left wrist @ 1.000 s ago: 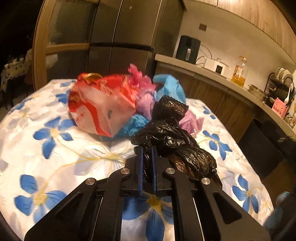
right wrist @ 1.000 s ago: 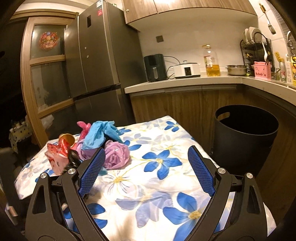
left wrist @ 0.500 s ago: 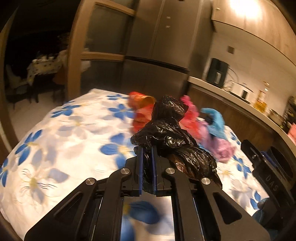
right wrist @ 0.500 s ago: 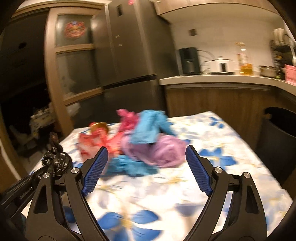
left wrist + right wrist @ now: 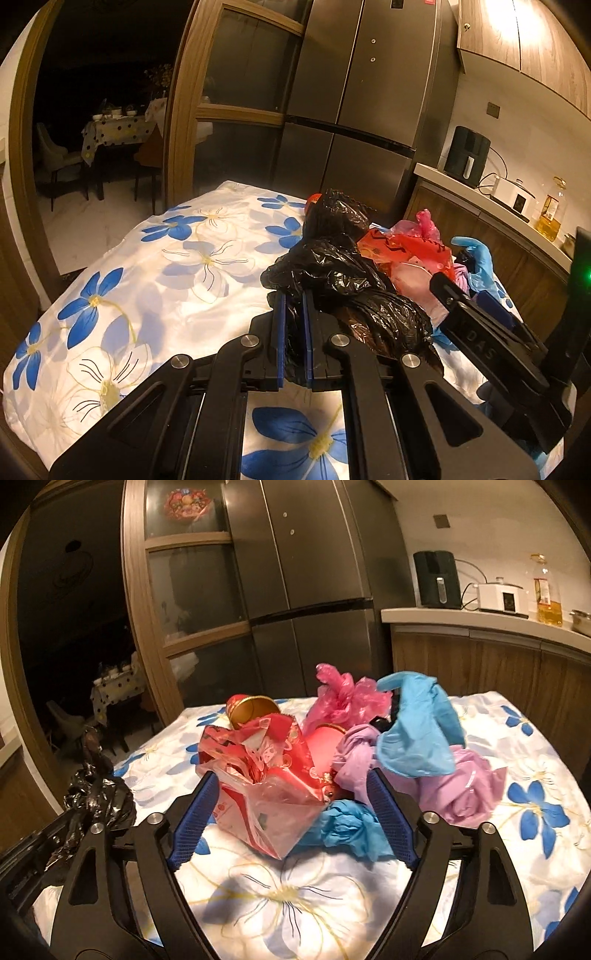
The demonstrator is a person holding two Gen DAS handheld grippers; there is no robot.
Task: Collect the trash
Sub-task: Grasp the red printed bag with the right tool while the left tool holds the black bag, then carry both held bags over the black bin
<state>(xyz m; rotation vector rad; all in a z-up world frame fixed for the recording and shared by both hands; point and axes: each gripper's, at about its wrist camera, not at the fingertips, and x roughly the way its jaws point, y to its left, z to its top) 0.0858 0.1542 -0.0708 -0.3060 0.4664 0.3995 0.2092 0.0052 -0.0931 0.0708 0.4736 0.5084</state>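
Observation:
My left gripper [image 5: 293, 299] is shut on a crumpled black plastic bag [image 5: 332, 269], held above the flowered tablecloth [image 5: 155, 280]. That same black bag [image 5: 98, 797] shows at the left edge of the right wrist view. My right gripper [image 5: 293, 788] is closing, its blue pads [image 5: 195, 816] on either side of a red-and-clear plastic bag [image 5: 266, 786] and not pressing on it. Behind lie a pink bag [image 5: 343, 698], a blue bag [image 5: 417, 734], a lilac bag [image 5: 465, 790], a small blue wad [image 5: 347, 827] and a red cup with gold inside [image 5: 251, 709].
A steel fridge [image 5: 306, 590] and a wood-framed glass door [image 5: 184, 602] stand behind the table. To the right runs a counter [image 5: 480, 618] with an air fryer [image 5: 437, 579], a cooker and an oil bottle [image 5: 548, 590]. A dark dining room [image 5: 107, 136] opens at left.
The right gripper swung left from the bin side to the trash pile and narrowed around the red-and-clear bag. The left gripper carried the black bag leftward, away from the pile.

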